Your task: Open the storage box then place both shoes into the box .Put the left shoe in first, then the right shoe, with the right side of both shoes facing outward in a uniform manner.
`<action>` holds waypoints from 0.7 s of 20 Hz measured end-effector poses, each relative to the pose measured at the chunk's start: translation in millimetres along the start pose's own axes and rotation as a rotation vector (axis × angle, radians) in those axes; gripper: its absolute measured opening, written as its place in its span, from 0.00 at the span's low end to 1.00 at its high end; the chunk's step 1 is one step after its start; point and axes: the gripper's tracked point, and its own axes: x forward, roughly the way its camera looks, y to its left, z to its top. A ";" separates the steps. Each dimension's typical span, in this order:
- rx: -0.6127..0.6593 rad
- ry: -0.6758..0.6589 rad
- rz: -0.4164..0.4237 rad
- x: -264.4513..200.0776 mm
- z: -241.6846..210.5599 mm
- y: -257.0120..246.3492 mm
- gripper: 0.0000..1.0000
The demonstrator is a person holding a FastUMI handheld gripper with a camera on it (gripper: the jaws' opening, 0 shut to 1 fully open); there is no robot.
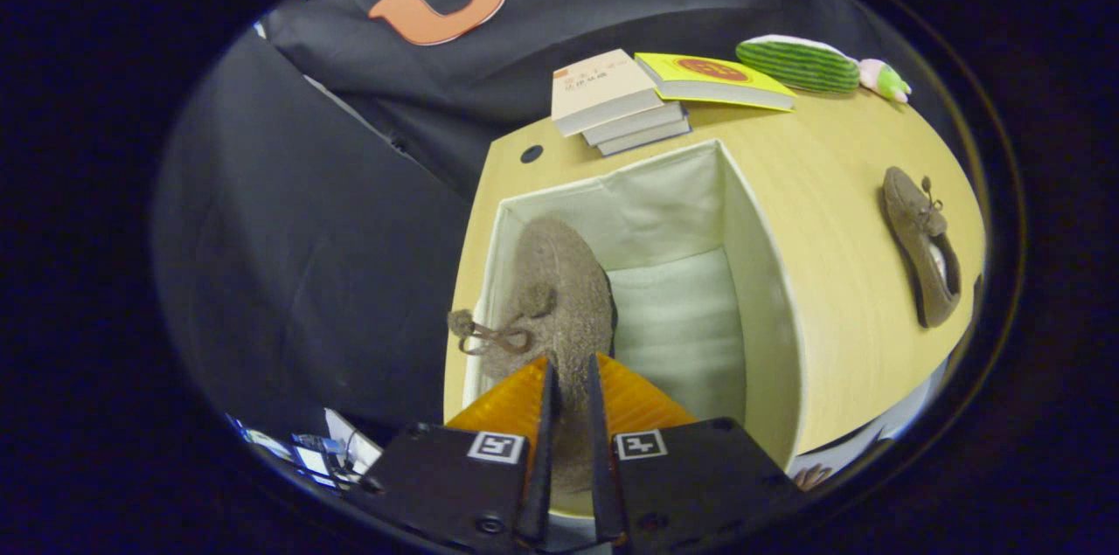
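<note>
At the bottom centre of the frame, the hand-held two-finger gripper (570, 364) is showing two boxy black matte housing blocks, each wearing a square black-and-white printed marker tag (496, 447) on its top face and a small round screw near its lower inner corner. Its ribbed, wedge-shaped fingers (516, 405) are tapering upward beside thin flat inner blades, which are pinching the fuzzy brown lace-tied shoe (559, 293).

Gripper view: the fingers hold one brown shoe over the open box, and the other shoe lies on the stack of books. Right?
Not quite. The gripper view shows the gripper shut on one brown shoe over the open box, but the other shoe lies on the bare table, apart from the books.
</note>
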 end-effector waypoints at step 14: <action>-0.332 -0.091 -0.199 -120.1 34.3 -73.5 1.00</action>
